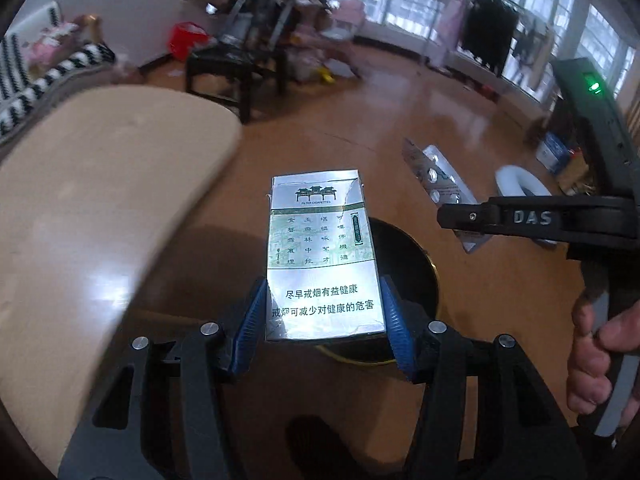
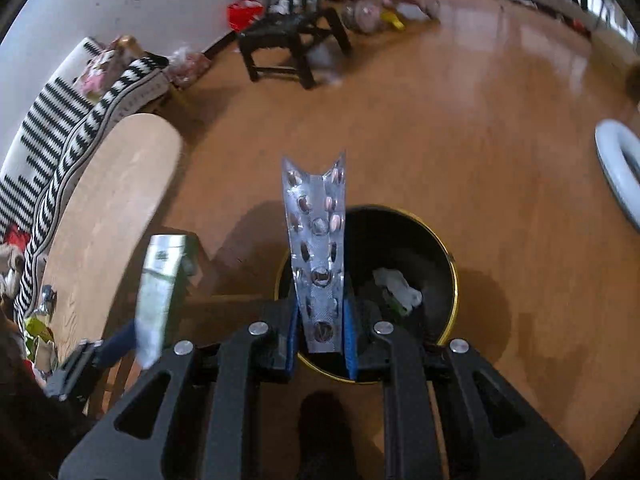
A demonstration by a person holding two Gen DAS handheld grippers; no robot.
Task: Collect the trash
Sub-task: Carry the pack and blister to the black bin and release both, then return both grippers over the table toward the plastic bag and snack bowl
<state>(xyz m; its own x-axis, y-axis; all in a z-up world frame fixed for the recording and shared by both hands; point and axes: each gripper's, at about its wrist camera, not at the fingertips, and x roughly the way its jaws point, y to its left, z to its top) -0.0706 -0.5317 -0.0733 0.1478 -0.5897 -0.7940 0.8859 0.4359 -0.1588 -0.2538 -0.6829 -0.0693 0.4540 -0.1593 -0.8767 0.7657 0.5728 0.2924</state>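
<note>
Above the black bin [image 1: 404, 280] on the wood floor [image 1: 340, 152], both grippers hang loaded. Left gripper [image 1: 324, 322]: blue pads [image 1: 252, 320] clamped on the lower sides of a silver-green cigarette pack [image 1: 320, 256], pack upright, printed face to the camera, its lower end over the bin's near rim. Right gripper [image 2: 320, 330]: pads pressed onto the bottom of a foil pill strip [image 2: 318, 248], strip standing up and bowed into a trough, several blisters broken open. Bin has a gold rim [image 2: 454, 280]; crumpled white paper [image 2: 398, 290] lies inside, toward the right. Round-cornered light wood table [image 2: 116, 200] just left of the bin. White ring-shaped object [image 2: 616, 168] on the floor, well off to the right. Dark stool [image 2: 288, 44] far back.
</note>
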